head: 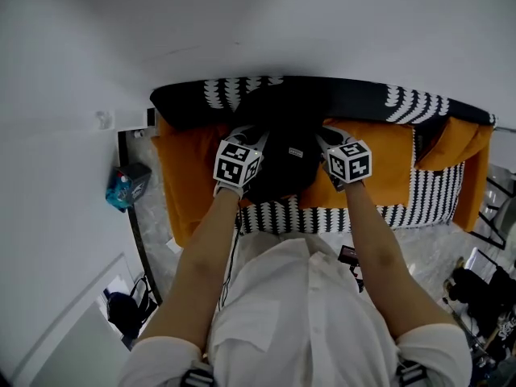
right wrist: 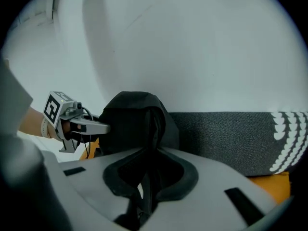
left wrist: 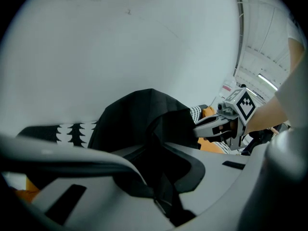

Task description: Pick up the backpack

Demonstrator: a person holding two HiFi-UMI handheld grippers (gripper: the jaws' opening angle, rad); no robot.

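Your backpack point(head: 282, 147) is a soft, matte black fabric lump, creased and rounded on top. It sits on the sofa point(head: 189, 180) seat against the backrest, between your 2 tools.

Left gripper point(head: 251, 134): jaws pressed nearly together, pinching a fold of the black cloth on the bag's left side. Right gripper point(head: 325, 135): same, nipped on an upright pleat on the bag's right side. Both tools are smooth pale grey plastic w/ dark pads, and each carries a cube w/ black-and-white square markers.

The sofa has orange cushions. A black throw point(head: 242, 91) w/ rows of white scallops lies over the backrest; close up it's a coarse dark grey weave.

Hard to tell: whether each pinch has a strap or just a panel, since the cloth bunches dark between the pads. The gripper bodies hide the bag's lower part in both gripper views. A small pale label on its front is too small to read.

Your arms and white shirt point(head: 298, 313) cover the near floor. A blue packet point(head: 125, 185) lies on the floor left of the sofa, w/ a dark bag point(head: 121, 311) nearer you. Dark clutter at far right is cut off by the frame.
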